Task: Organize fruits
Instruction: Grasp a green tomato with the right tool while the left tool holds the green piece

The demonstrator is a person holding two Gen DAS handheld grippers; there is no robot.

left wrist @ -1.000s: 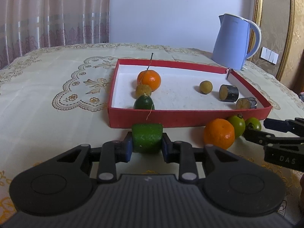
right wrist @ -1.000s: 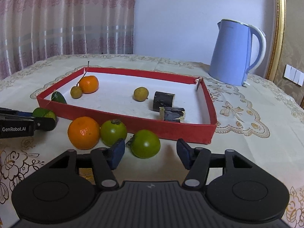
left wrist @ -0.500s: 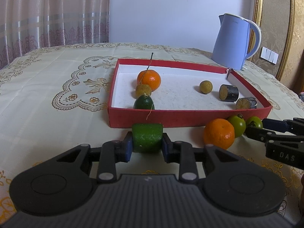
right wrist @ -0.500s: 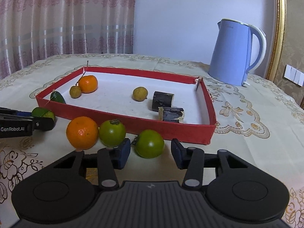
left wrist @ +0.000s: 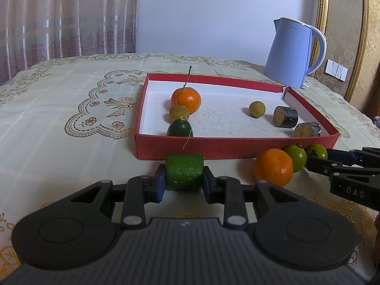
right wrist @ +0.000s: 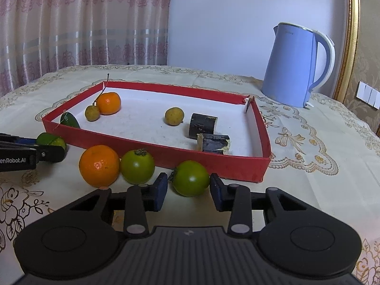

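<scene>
A tray (right wrist: 147, 152) lies on the table (right wrist: 308, 166), with a kettle (right wrist: 294, 66) behind its right corner. In the tray, three fruits (right wrist: 92, 112) sit at the left, one (right wrist: 174, 116) mid, two cut pieces (right wrist: 203, 125) right. Before its near wall stand a mandarin (right wrist: 99, 165) and two tomatoes (right wrist: 137, 166), side by side

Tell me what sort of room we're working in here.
Most likely a home dining or living room: a table under an embroidered cream tablecloth, a blue electric kettle at its far side, and patterned pink curtains behind.
</scene>
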